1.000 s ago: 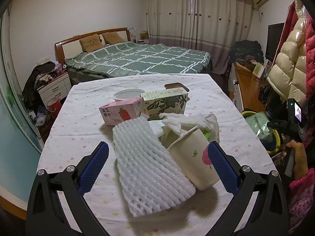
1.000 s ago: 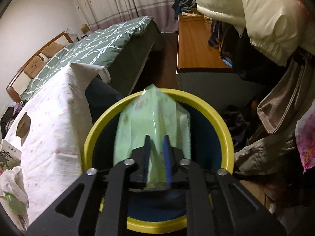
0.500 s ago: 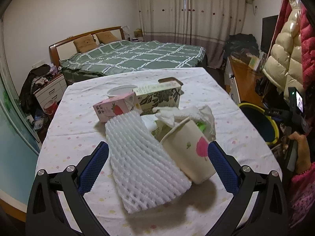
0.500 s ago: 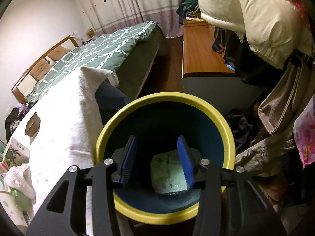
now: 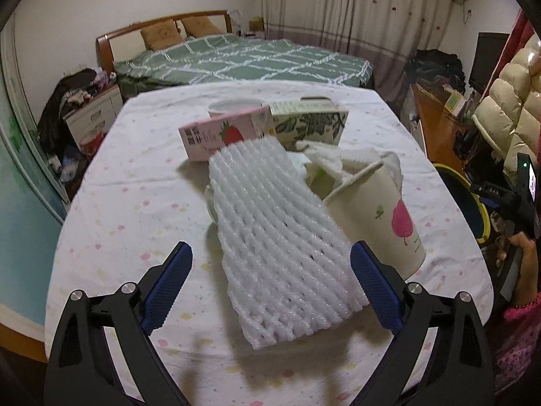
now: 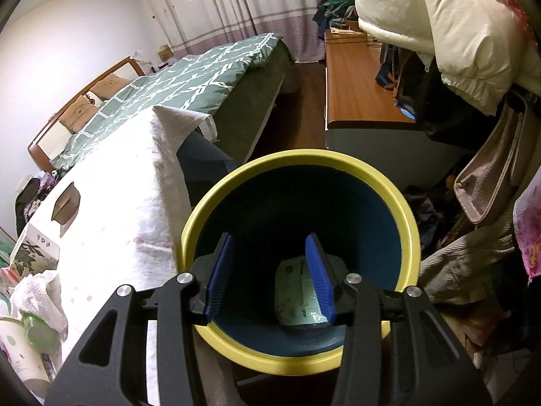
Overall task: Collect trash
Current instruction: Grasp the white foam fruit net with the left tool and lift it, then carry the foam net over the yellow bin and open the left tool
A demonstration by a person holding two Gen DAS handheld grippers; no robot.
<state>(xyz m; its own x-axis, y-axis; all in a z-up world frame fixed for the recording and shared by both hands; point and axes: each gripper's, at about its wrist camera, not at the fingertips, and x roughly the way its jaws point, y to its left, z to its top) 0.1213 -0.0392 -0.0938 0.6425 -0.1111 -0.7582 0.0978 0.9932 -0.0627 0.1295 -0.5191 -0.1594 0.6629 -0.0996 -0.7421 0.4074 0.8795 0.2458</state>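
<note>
On the cloth-covered table [image 5: 135, 203] lies a white foam net sleeve [image 5: 270, 203], leaning on a tipped paper cup [image 5: 382, 216] with crumpled tissue [image 5: 341, 160]. Behind them are a pink strawberry carton [image 5: 219, 137], a leaf-print box [image 5: 311, 125] and a white bowl [image 5: 233, 105]. My left gripper [image 5: 270, 247] straddles the net's near end, its jaws closing, pads clear of it. My right gripper [image 6: 270, 240] hangs open over the yellow-rimmed bin [image 6: 304, 155]. Nothing is between its fingers. A green packet [image 6: 297, 294] lies on the bin's bottom.
The bin [image 5: 473, 203] stands on the floor off the table's right edge, where a hand [image 5: 520, 253] holds the other gripper. A wooden desk [image 6: 358, 81] and hanging coats [image 6: 456, 34] crowd the right side. A bed [image 5: 243, 57] lies beyond the table.
The right gripper opened and let go of the green packet, which dropped to the bin's bottom. The left gripper sank closer to the foam net, its jaws slightly narrower.
</note>
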